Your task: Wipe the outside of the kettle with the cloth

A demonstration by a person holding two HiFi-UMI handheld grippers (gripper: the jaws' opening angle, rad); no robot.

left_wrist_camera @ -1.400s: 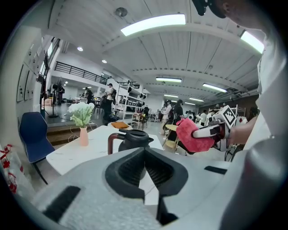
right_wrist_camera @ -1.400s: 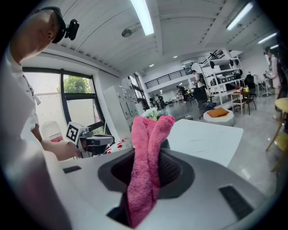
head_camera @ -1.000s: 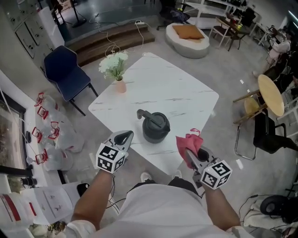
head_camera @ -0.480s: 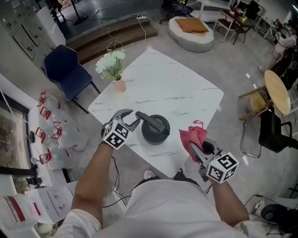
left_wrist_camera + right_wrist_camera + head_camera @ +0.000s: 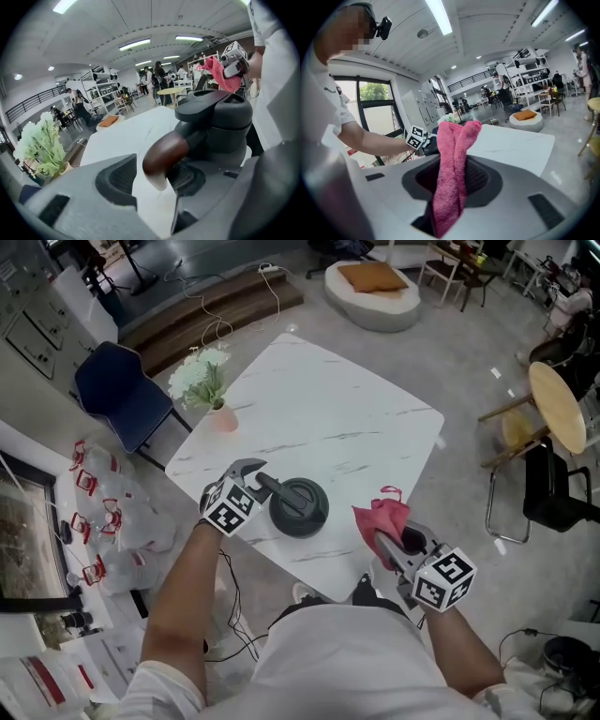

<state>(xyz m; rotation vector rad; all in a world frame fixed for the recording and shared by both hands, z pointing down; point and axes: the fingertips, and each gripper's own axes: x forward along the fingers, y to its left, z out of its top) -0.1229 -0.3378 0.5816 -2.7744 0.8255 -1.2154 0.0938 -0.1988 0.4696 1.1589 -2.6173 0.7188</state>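
Note:
A dark grey kettle (image 5: 302,509) stands near the front edge of the white marble table (image 5: 328,413), its brown-tipped handle (image 5: 270,487) pointing left. My left gripper (image 5: 255,474) has just been opening. Its jaws stand wide on either side of the handle (image 5: 164,152), and the pads are not pressing on it. The kettle's body (image 5: 220,122) fills the right of the left gripper view. My right gripper (image 5: 384,545) hovers off the table's front right edge, shut on a pink cloth (image 5: 382,518). The cloth (image 5: 452,173) hangs folded between that gripper's jaws.
A vase of white flowers (image 5: 202,381) stands at the table's left corner. A blue chair (image 5: 117,395) sits beyond it. A round wooden side table (image 5: 556,407) and a black chair (image 5: 548,498) stand to the right on the floor.
The left gripper moved from the table's near edge over to the kettle's handle, and its jaws went from shut to wide apart. The right gripper drifted a little with the cloth.

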